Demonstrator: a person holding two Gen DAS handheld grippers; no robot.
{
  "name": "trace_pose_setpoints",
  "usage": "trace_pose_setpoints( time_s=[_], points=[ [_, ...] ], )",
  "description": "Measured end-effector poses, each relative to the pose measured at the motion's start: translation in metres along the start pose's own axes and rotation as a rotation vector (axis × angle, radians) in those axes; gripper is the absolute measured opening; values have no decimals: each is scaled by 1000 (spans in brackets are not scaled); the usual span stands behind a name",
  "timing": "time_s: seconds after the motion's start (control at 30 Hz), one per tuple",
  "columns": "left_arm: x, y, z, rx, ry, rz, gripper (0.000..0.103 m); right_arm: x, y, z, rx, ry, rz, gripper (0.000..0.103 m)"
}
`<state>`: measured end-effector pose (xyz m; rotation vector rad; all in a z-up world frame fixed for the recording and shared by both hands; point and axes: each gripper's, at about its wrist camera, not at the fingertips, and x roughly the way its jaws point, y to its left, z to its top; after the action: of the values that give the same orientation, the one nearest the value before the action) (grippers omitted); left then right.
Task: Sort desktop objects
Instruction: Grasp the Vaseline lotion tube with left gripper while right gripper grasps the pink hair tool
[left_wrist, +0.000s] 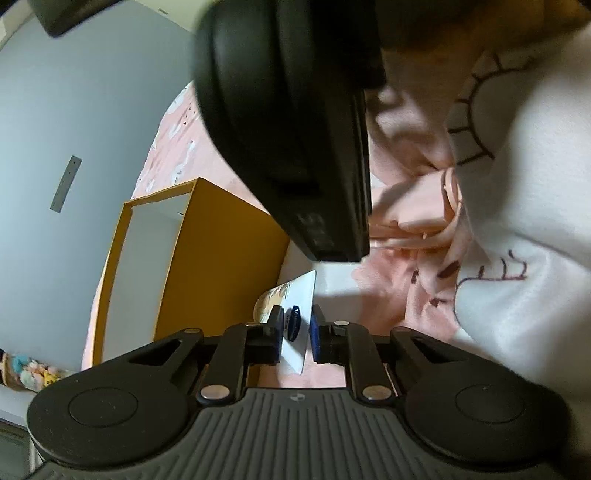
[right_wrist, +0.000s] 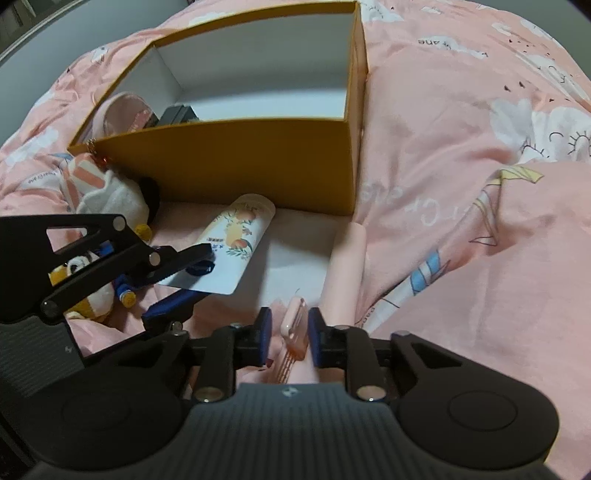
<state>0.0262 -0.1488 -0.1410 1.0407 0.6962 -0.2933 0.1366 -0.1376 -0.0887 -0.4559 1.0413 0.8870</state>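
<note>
Right wrist view: the right gripper (right_wrist: 290, 334) is closing its blue pads on a small pink comb (right_wrist: 294, 326), teeth trailing back toward the camera; the right pad looks pressed to it, while a sliver of gap seems to remain at the left pad. The comb is looking light, stiff and smooth, likely to pivot or slide if taken by its thin edge, so a flat-sided hold near its middle is probably the safer one. At about ten o'clock, the left gripper (right_wrist: 201, 264) is clamping the flat crimped tail of a white cream tube (right_wrist: 236, 242) printed with peaches, the tube's cap end pointing toward the orange box (right_wrist: 229, 155) at twelve o'clock. The tube is appearing soft-bodied and light; its stiff tail is the natural handle, though the body may droop. A plush toy (right_wrist: 110, 199) is lying at nine o'clock on the pink bedsheet (right_wrist: 461, 221). Inside the box, a pink item and a dark one are sitting in the near left corner.

Left wrist view: the left gripper (left_wrist: 297, 328) is pinching the tube's tail (left_wrist: 299, 314), the box (left_wrist: 221, 258) standing at eleven o'clock.
</note>
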Motion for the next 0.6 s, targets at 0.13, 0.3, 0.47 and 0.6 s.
trace_pose_setpoints(
  time_s=[0.13,0.3,0.47,0.6],
  points=[
    [1,6,0,-43,-11,11,12,6,4,0,-29,7,-22,15],
    [-5,21,-5,-151,-8,-10,10,-2,4,2,-38,0,-50,11],
    [-12,43,-3,-304,-10,-57,8,-19,-2,6,2,-24,-36,8],
    [-20,68,-9,-432,-20,-104,8,-31,-2,8,40,-36,1,8]
  ],
)
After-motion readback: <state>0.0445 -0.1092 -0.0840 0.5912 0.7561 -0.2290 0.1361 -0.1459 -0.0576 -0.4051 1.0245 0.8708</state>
